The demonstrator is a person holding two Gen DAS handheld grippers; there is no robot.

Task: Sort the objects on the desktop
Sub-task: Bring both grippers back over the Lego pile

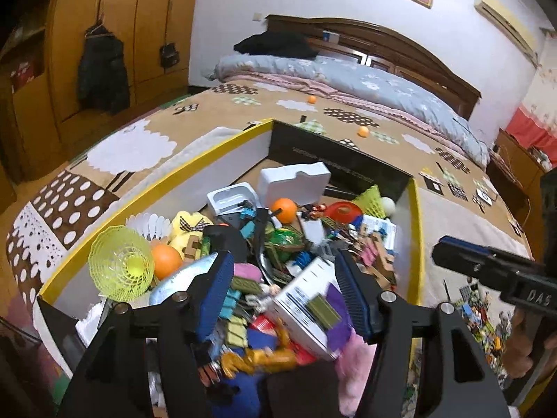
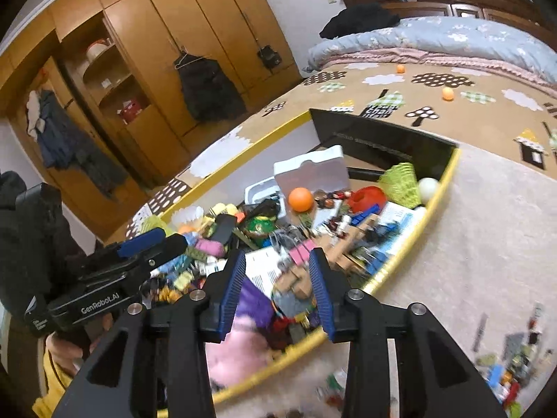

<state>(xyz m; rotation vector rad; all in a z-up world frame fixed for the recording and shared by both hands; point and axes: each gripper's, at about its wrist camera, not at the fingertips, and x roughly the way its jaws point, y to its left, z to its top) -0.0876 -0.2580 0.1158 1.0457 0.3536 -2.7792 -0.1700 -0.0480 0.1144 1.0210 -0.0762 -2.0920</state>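
Note:
A yellow-rimmed box (image 1: 156, 188) lies on the bed, heaped with small toys. In it are an orange ball (image 1: 283, 210), a yellow-green plastic shuttlecock (image 1: 120, 266), a white foam block (image 1: 296, 183), a labelled white carton (image 1: 306, 299) and wooden blocks (image 1: 377, 257). My left gripper (image 1: 282, 261) hovers over the near end of the heap, its blue pads wide apart and holding nothing. Above the box's near right rim (image 2: 377, 278), my right gripper (image 2: 277, 261) is open too, with only the clutter showing below its pads. Each gripper shows in the other's view: right gripper (image 1: 487, 264), left gripper (image 2: 149, 244).
A small pile of coloured bricks (image 2: 515, 365) lies on the pale blanket to the right of the box. Two orange ping-pong balls (image 1: 311, 99) (image 1: 363, 131) rest farther up the bed. Wooden wardrobes (image 2: 156, 52) stand to the left, and a hand (image 2: 62, 351) holds the left gripper.

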